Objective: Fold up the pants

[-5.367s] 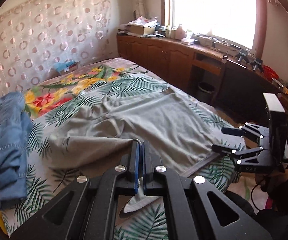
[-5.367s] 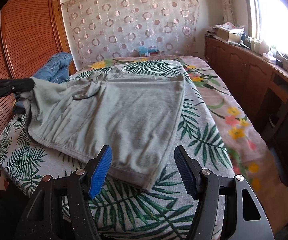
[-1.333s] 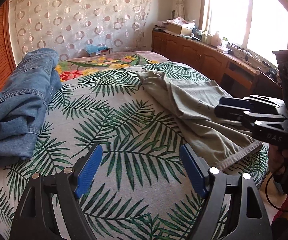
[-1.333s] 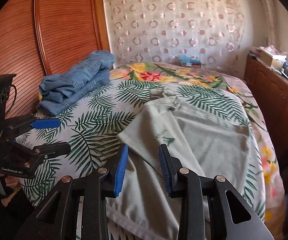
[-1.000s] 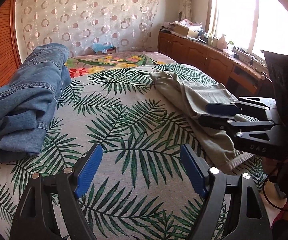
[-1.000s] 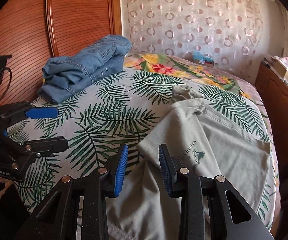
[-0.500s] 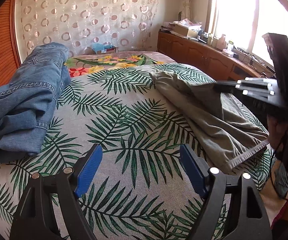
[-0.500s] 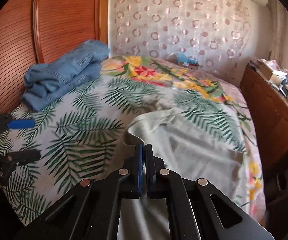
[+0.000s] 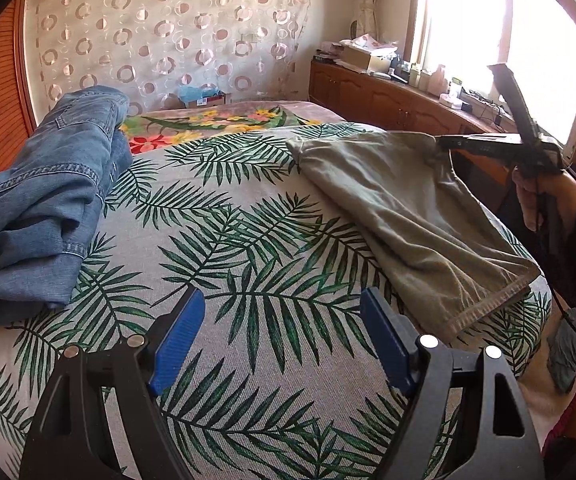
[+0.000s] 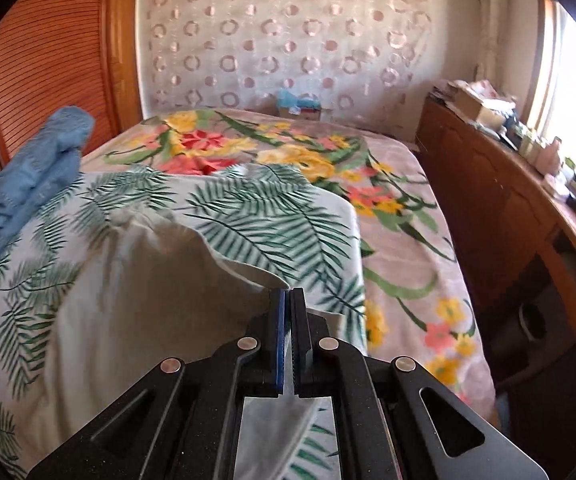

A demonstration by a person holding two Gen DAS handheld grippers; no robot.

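The grey-green pants (image 9: 400, 200) lie folded lengthwise on the right side of the palm-leaf bedspread (image 9: 216, 240). My right gripper (image 10: 288, 296) is shut on an edge of the pants (image 10: 160, 280) and lifts it off the bed. In the left wrist view that gripper (image 9: 444, 142) pinches the raised far corner. My left gripper (image 9: 280, 336) is open and empty, low over the bed's near edge, left of the pants' hem.
Folded blue jeans (image 9: 48, 184) lie at the bed's left side by the wooden wardrobe (image 10: 40, 60). A wooden cabinet (image 10: 508, 208) cluttered with boxes and bottles runs under the window on the right. A floral blanket (image 10: 392, 216) covers the far bed.
My right gripper has shut on the pants' edge and lifted it up and away from the bed. My left gripper has stayed open and hardly moved.
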